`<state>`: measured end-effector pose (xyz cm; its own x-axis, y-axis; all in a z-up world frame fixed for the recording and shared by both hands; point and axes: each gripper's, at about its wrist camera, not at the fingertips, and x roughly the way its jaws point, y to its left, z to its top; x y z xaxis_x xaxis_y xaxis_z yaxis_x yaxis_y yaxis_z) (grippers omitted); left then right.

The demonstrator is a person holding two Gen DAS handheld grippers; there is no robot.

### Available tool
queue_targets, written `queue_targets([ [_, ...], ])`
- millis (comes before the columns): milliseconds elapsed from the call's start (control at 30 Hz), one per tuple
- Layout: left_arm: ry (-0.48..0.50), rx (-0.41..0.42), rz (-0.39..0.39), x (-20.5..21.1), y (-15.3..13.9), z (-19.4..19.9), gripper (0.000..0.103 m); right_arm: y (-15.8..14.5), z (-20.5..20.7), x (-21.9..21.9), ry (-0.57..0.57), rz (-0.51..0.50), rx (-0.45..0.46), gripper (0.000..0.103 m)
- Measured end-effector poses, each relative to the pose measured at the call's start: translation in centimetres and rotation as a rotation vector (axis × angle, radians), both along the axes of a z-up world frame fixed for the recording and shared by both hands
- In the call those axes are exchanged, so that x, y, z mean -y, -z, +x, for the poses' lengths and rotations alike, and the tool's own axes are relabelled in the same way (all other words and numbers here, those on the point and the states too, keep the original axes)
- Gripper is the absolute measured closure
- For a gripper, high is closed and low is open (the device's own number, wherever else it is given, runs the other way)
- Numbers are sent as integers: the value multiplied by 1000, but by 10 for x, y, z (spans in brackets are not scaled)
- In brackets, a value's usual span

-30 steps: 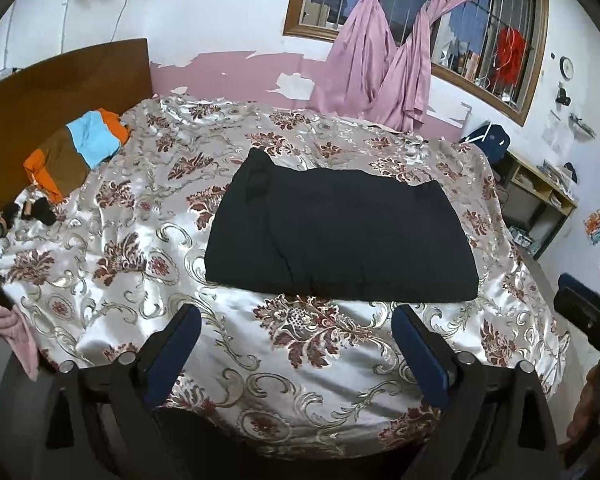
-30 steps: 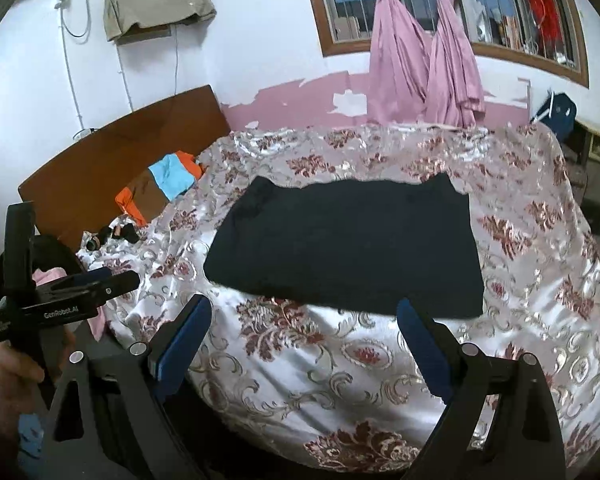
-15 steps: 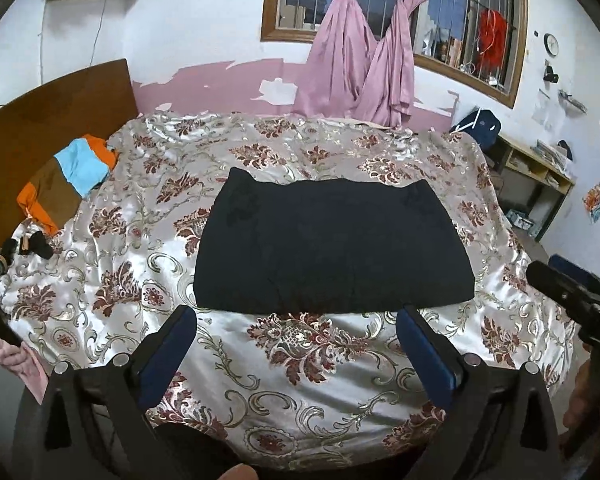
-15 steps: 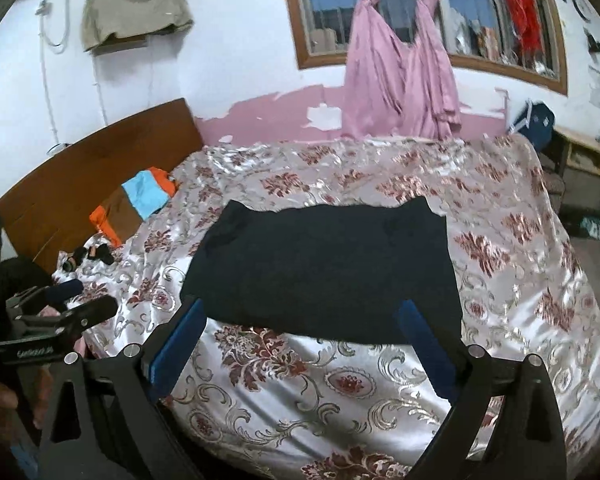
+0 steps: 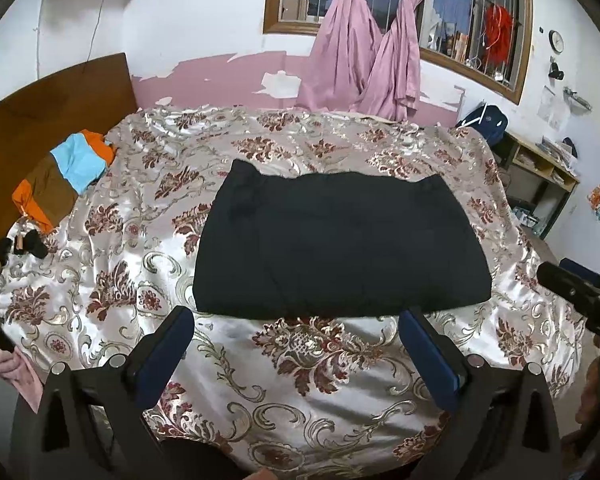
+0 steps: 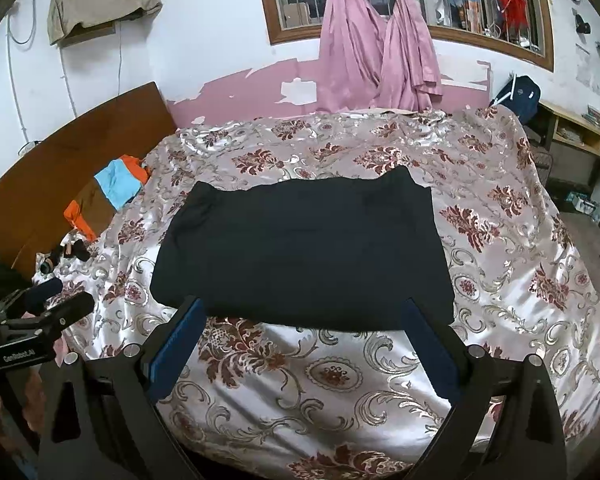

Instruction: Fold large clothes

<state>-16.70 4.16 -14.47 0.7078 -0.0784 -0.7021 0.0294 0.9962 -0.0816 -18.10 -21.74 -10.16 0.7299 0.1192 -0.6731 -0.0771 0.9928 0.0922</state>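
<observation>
I have the left gripper spread wide with nothing between its jaws, hanging over the floral bedspread just short of the near hem. The right gripper is likewise released and empty; its left fingertip overlaps the hem in its own view, though I cannot tell whether it touches.

The black garment lies flat in the middle of the bed, a broad rectangle already doubled over by the look of it, with two small peaks on its far edge at 11 and 1 o'clock.

My worry from here is the bedspread: it looks slick and loose, so a low pinch at the hem could catch the satin along with the cloth and drag both. If the garment is layered, I could also take only the top layer and pull the stack askew. And if my two hands grip at uneven points, the next fold will come out crooked.

Around the work: at 9 o'clock sit a striped orange, blue and brown bundle and some small dark items, both well apart from the garment. The wooden headboard is behind them. Pink curtains hang at 12 o'clock; a dark bag and shelves stand at 2 o'clock. Nothing stands in my way.
</observation>
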Motion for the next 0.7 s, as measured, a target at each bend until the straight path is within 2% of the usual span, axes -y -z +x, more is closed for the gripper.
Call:
queue_targets([
  [333,-8,-68,-15,1,20,6,0,16,10,5,13,-7,-33,7],
  [700,6,-46,14,17,7,2,0,17,7,9,24,3,-27,7],
])
